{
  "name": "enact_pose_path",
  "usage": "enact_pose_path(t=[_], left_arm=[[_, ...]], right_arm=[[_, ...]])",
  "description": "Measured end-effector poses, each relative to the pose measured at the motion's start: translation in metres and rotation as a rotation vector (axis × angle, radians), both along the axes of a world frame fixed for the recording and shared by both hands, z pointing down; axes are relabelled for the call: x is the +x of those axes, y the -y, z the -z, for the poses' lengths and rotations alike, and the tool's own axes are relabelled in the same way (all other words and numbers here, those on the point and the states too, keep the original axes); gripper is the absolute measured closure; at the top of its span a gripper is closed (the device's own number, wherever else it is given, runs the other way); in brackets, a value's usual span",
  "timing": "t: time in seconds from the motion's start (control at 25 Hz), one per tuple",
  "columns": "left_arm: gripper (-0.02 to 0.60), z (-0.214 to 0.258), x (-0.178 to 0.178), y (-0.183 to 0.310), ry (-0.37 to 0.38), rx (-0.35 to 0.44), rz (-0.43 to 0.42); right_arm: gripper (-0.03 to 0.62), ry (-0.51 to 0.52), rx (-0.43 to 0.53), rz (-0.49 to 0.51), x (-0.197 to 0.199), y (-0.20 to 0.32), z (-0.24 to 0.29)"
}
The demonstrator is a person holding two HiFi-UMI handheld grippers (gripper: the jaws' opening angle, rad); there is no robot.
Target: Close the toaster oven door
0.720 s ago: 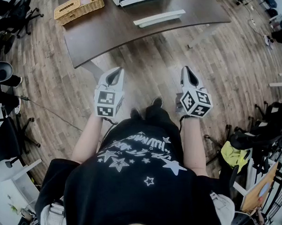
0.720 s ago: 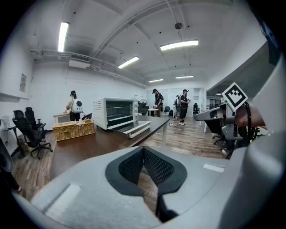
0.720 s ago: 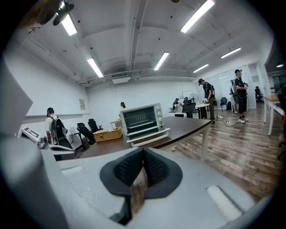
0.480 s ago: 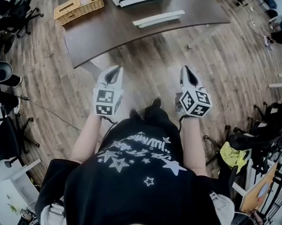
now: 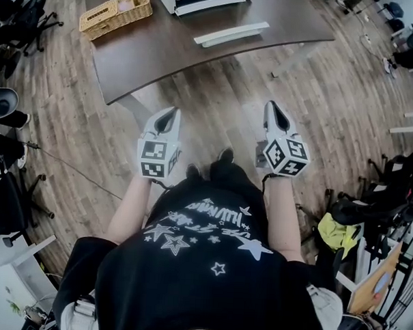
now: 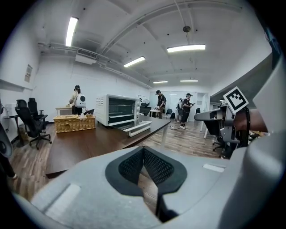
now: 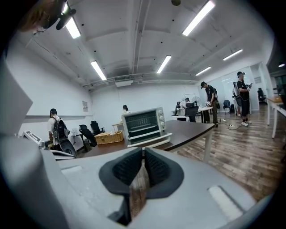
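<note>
A white toaster oven stands on the dark brown table, its glass door folded down flat toward the table's front edge. The left gripper view shows the oven and its lowered door from the left side. Both grippers hang over the wooden floor, short of the table and apart from the oven. My left gripper is shut with nothing in it, its tips meeting. My right gripper is shut and empty too, its tips pointing at the oven.
A wicker basket sits on the table left of the oven. Office chairs stand at the left. Bags and clutter crowd the right. Several people stand far back in the room. The table leg is just ahead of my left gripper.
The table and oven door sit slightly lower in the head view, so I have come a little closer. Both grippers keep their pose and stay shut.
</note>
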State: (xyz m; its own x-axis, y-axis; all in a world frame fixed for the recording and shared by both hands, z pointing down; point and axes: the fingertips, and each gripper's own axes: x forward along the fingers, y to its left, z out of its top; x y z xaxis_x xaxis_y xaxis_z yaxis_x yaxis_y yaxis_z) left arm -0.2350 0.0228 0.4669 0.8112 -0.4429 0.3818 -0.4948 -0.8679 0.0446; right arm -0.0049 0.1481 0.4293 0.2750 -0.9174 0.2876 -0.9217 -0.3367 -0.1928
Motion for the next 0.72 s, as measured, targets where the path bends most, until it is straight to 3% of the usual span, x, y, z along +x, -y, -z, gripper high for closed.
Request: enact_pose_path(t=[0.16,0.28,0.48,0.72], left_arm=[[0.571,0.002,0.000,0.011,0.003,0.012,0.035],[0.571,0.006,0.006,0.020,-0.001,0.012,0.067],[0.571,0.005,0.035,0.035,0.024,0.031,0.125],[0.571,0.005,0.077,0.062,0.045,0.019,0.261]], right_arm=[[0.478,0.007,-0.002,0.015,0.012,0.007,-0.002],[0.437,0.017,0.003,0.038,0.026,0.018,-0.004],[0.433,0.039,0.020,0.083,0.070,0.047,-0.012],[0.433,0.073,0.006,0.196,0.136,0.102,-0.028]])
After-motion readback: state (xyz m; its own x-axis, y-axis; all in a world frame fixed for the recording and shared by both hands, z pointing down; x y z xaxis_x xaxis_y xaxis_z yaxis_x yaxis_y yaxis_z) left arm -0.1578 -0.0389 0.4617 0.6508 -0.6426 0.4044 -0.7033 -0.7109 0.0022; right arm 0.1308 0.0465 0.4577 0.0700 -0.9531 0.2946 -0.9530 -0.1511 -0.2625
